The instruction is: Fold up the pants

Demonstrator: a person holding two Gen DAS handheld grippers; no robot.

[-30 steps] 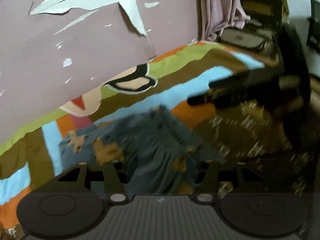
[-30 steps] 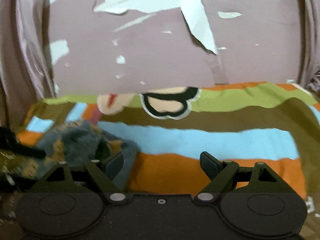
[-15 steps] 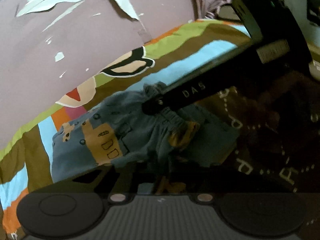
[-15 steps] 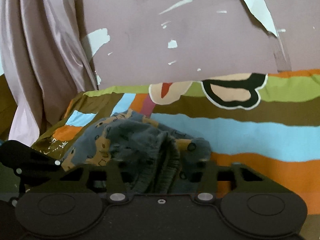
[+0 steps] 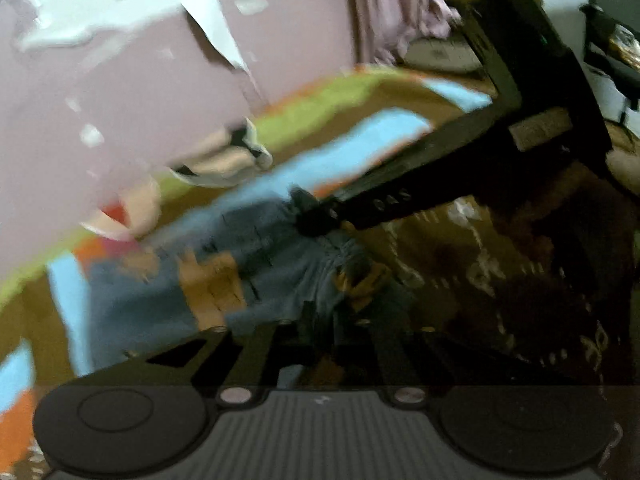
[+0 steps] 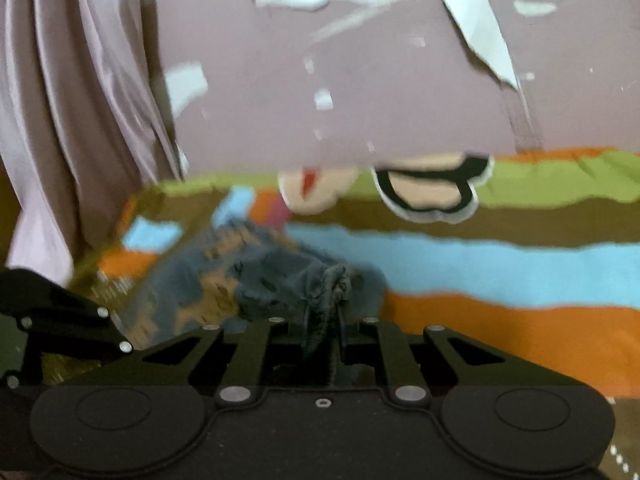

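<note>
Just closed the jaws of the right gripper (image 6: 326,320) from wide down to a narrow gap, pinching a bunched ridge of waistband on the pants (image 6: 248,276). Likewise shut the jaws of the left gripper (image 5: 320,320) from half wide to nearly together, then eased them a touch; holding dark fabric of the pants between them, so far as the blur allows. Also brought the right gripper across within the last second: then over bare bedspread (image 6: 500,272) with nothing between the jaws, now at the garment's edge, and seen in the left wrist view reaching in from the upper right to the middle of the frame. Means, most likely, grasping finished and a lift or drag for the first fold about to start. Nothing folded yet, to judge by the rumpled heap.

Lying on the striped bedspread, not lifted clear: lower centre and lower left in the left wrist view, lower left of centre in the right wrist view. Seems to run, by its long axis, from the gathered waist near the frame's middle out toward the left edge in the left wrist view, with the waist end at the two grippers and the leg end pointing left. Cannot tell the leg hems apart through the motion blur.
</note>
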